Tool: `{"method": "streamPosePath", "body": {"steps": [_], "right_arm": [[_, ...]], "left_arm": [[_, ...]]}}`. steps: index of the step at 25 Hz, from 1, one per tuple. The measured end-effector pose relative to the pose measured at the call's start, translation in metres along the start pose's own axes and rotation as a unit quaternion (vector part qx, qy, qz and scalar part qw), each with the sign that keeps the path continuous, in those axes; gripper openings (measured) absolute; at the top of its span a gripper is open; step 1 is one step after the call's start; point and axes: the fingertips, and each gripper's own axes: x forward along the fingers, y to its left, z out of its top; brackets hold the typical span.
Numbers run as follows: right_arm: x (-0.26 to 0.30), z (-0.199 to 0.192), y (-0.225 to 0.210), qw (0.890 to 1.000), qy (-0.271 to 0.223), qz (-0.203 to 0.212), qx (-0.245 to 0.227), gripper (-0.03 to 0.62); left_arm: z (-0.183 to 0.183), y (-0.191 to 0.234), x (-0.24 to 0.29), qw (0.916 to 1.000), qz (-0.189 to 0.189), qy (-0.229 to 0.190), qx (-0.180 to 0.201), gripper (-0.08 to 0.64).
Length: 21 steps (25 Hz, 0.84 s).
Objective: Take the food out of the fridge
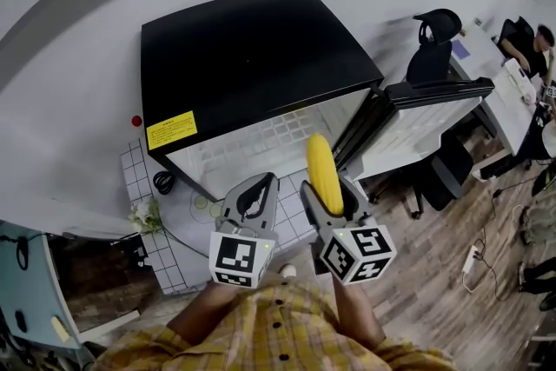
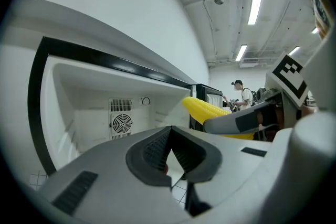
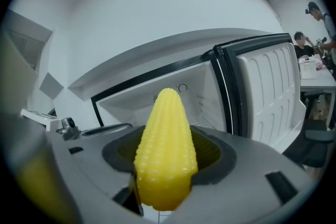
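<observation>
Holding a yellow, moulded-plastic corn cob in my right gripper, I see its grey jaws clamped on the thick lower half, one ribbed dark pad on each side. The cob is a tapered, bumpy cone with neat rows of kernels and a glossy skin. Its long axis runs along the jaws, blunt end toward the camera and rounded tip aimed at the open compartment of the small fridge. That fridge is a boxy cabinet with a glossy black top and a smooth white plastic lining. The cob sits outside it, just in front of the opening, beside the white ribbed inner face of the swung-open door. My left gripper hangs just beside the right one, its ribbed pads meeting at the tips with nothing between them.
</observation>
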Motion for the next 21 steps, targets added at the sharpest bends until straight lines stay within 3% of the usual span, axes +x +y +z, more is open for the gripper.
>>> {"method": "streamPosePath", "body": {"steps": [21], "right_arm": [[-0.01,-0.004,0.0,1.0,-0.003,0.003,-0.009,0.258]], "left_arm": [[-0.002,-0.013,-0.001,0.9999,0.007,0.007,-0.004,0.005]]}}
